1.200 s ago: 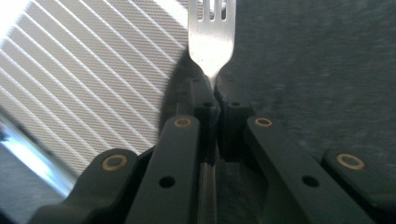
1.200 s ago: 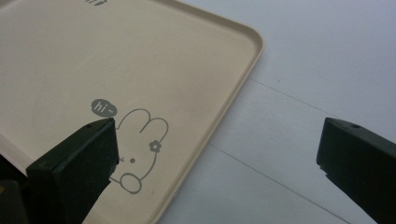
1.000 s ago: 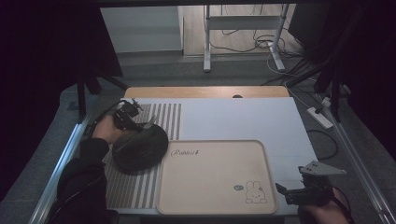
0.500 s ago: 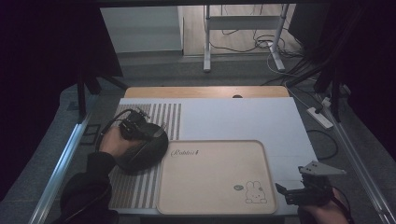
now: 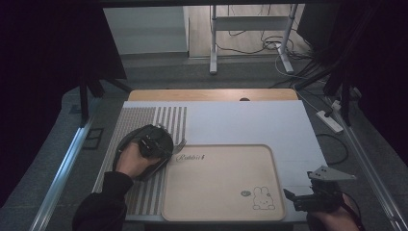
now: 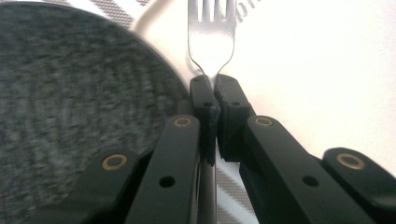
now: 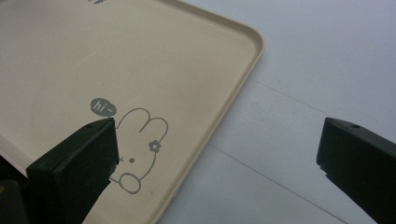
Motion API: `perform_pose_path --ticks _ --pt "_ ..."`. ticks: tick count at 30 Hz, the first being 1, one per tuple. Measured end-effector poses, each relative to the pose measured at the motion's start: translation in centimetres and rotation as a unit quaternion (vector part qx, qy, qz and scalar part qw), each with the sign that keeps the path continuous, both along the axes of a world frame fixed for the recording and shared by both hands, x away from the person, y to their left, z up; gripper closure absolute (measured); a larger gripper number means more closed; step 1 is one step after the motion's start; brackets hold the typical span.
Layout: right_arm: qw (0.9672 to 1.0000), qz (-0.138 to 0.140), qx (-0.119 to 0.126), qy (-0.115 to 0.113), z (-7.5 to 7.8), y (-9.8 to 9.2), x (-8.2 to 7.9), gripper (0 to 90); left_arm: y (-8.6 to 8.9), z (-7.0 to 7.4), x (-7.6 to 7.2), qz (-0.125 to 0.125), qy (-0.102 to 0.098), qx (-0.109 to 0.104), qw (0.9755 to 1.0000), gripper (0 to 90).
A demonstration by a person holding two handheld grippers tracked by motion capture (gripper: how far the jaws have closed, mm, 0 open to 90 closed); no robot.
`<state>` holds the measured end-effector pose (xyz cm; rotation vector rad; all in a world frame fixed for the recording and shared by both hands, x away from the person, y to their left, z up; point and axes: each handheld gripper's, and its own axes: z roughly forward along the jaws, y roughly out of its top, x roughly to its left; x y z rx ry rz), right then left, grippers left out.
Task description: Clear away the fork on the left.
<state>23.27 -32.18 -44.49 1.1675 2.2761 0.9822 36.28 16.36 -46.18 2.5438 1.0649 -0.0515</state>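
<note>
My left gripper (image 6: 215, 81) is shut on the neck of a silver fork (image 6: 211, 37), whose tines point away from me over the edge of a beige tray (image 6: 303, 70). A dark grey speckled plate (image 6: 70, 93) lies just under and beside the jaws. In the high view the left gripper (image 5: 163, 147) hovers over that plate (image 5: 127, 144) on the striped mat, at the tray's (image 5: 216, 211) far left corner. My right gripper (image 7: 217, 140) stands wide open with nothing between its jaws, at the tray's near right corner by the rabbit drawing (image 7: 137, 149). The high view has the right gripper (image 5: 291, 199) at the table's front right.
A white tabletop (image 5: 240, 120) stretches behind the tray, with a striped placemat (image 5: 163, 118) at its left. A wooden strip (image 5: 211, 95) edges the far side. Metal rails (image 5: 62, 168) run along both sides, and a power strip (image 5: 329, 120) lies off the right edge.
My left hand has carried its gripper and the fork rightward and nearer, from the plate's far left side to the tray's corner. The right gripper has stayed put.
</note>
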Motion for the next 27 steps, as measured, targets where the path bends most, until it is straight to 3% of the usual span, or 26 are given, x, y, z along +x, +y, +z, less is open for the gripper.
perform_pose_path --ticks 17,27 --pt "1.0000 0.001 0.001 0.000 0.0 0.0 0.0 0.0 -4.5 -0.3 -1.3 0.025 0.020 -0.020 0.9993 86.8" --pt "1.0000 0.003 0.001 -0.002 0.0 0.0 -0.1 0.0 -6.4 -1.6 -1.0 0.031 0.026 -0.011 0.9991 86.6"
